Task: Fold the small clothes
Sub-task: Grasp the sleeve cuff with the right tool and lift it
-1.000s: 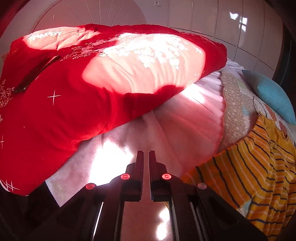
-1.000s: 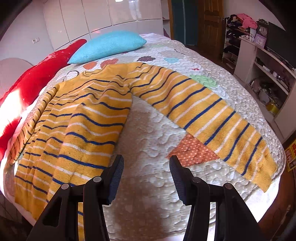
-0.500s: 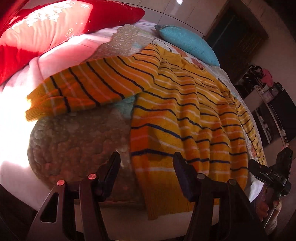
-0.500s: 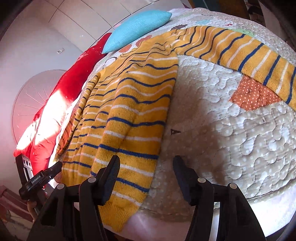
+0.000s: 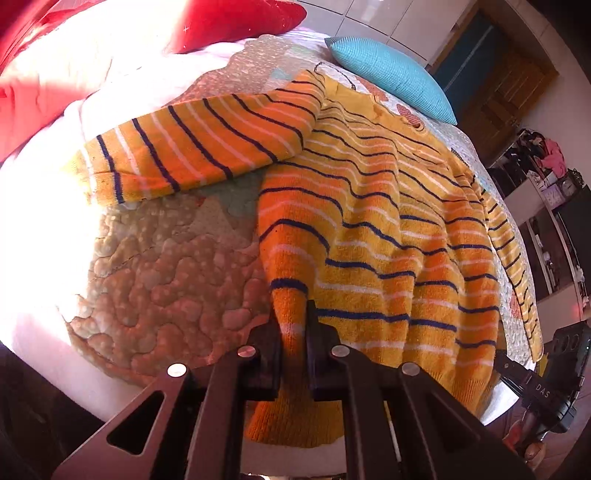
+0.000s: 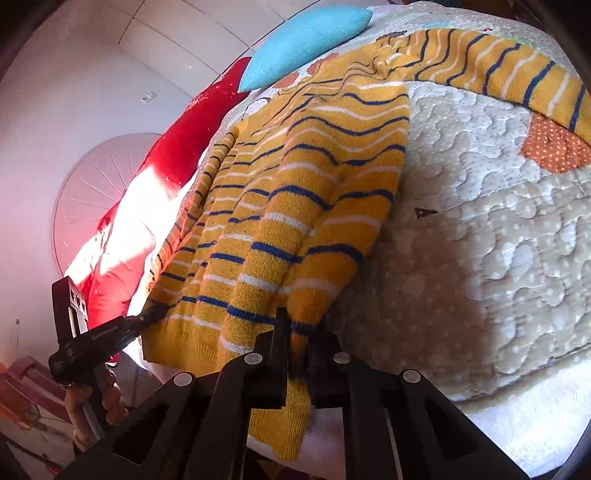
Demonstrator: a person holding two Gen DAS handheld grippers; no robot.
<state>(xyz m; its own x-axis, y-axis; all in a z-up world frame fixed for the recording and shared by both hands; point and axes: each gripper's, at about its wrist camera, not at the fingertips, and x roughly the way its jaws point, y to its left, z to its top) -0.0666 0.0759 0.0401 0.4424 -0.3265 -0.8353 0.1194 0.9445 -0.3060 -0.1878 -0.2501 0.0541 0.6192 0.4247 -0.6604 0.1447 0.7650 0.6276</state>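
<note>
Yellow striped sweater [image 5: 388,229] is lying flat on the quilted bedspread [image 5: 155,266] of the bed, neckline pointing toward the far end, bottom hem hanging over the near edge. Left gripper [image 5: 293,343] is pinching the hem near its left corner, fingers pressed together on a bunched fold of knit. Right gripper [image 6: 297,354] is doing the same at the hem's right corner, fingers clamped on the fabric with a strip of it hanging down below them. Each gripper is also showing in the other's view: the right one at the lower right of the left wrist view, the left one at the lower left of the right wrist view, its tip touching the hem edge, a hand [image 6: 107,402] wrapping its handle.

One sleeve [image 5: 192,147] is lying spread out to the left across the bedspread, cuff near the bright sunlit patch. The other sleeve [image 6: 498,74] is stretching away to the right, crossing just above an orange dotted patch [image 6: 554,147] on the quilt. Blue pillow [image 5: 391,77] is sitting just beyond the neckline. Red blanket [image 5: 229,18] is lying heaped along the left side of the bed, partly blown out by sunlight.
</note>
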